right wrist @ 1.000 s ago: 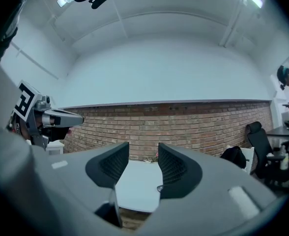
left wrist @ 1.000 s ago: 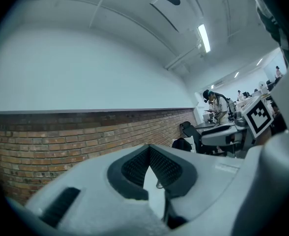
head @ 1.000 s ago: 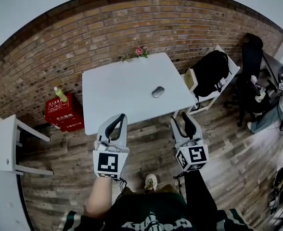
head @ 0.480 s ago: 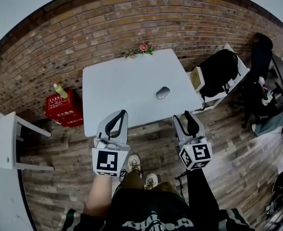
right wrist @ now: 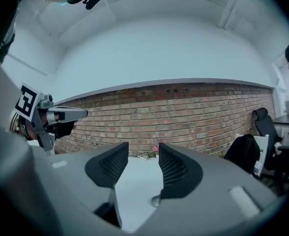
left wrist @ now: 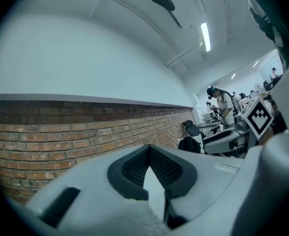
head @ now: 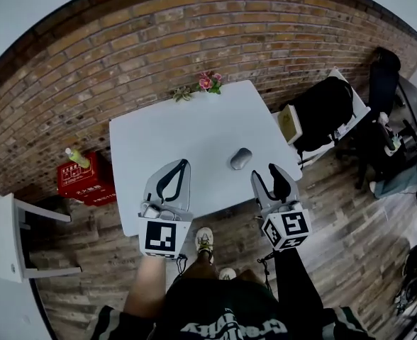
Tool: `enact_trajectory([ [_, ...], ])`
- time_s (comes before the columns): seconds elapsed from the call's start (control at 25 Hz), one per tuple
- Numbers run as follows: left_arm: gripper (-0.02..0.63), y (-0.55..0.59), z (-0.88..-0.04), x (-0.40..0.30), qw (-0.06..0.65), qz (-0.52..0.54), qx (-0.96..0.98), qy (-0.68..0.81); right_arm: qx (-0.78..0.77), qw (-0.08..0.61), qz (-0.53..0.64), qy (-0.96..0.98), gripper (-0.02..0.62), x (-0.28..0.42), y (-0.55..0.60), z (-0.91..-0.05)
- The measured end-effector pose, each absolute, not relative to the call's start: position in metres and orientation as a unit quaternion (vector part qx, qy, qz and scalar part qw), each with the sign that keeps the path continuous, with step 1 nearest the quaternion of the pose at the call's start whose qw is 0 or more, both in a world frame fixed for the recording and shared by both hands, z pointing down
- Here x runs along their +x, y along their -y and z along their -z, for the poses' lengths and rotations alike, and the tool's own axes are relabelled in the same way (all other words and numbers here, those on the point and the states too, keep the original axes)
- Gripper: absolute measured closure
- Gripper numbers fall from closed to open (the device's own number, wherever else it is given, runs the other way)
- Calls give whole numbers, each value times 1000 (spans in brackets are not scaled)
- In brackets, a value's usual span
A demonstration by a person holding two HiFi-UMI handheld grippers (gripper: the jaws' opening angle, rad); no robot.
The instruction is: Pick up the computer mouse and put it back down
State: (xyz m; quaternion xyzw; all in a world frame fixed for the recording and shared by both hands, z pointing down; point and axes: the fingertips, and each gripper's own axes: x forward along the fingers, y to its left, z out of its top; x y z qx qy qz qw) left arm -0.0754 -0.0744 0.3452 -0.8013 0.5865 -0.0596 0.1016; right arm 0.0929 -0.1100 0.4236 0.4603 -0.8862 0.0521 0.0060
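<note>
A grey computer mouse (head: 241, 159) lies on the white table (head: 173, 129), toward its right front corner. My right gripper (head: 265, 173) hangs open just this side of the mouse, over the table's near edge, with nothing between its jaws. In the right gripper view (right wrist: 143, 163) the mouse (right wrist: 156, 199) peeks out low beside the right pad. My left gripper (head: 182, 164) is over the table's front edge, well left of the mouse; its pads meet at the tips and hold nothing. The left gripper view (left wrist: 148, 149) shows only table and brick wall beyond them.
Pink flowers (head: 207, 82) lie at the table's far edge against the brick wall. A red box (head: 84, 177) with a green bottle (head: 74, 156) stands on the floor to the left. A white chair with a black backpack (head: 325, 108) stands right of the table. A white shelf (head: 3, 239) is at far left.
Both grippers have moved forward from over the floor to the table's near edge. The mouse has not moved on the table. The jaws look unchanged.
</note>
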Motion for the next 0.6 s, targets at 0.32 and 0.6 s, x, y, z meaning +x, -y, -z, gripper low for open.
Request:
enact_trajectory([
  [0.32, 601, 169, -336, -91, 112, 53, -834, -538, 505, 0, -65, 861, 374, 72, 190, -416],
  [0.6, 601, 210, -348, -91, 104, 45, -855, -506, 534, 13, -73, 842, 364, 67, 220, -429],
])
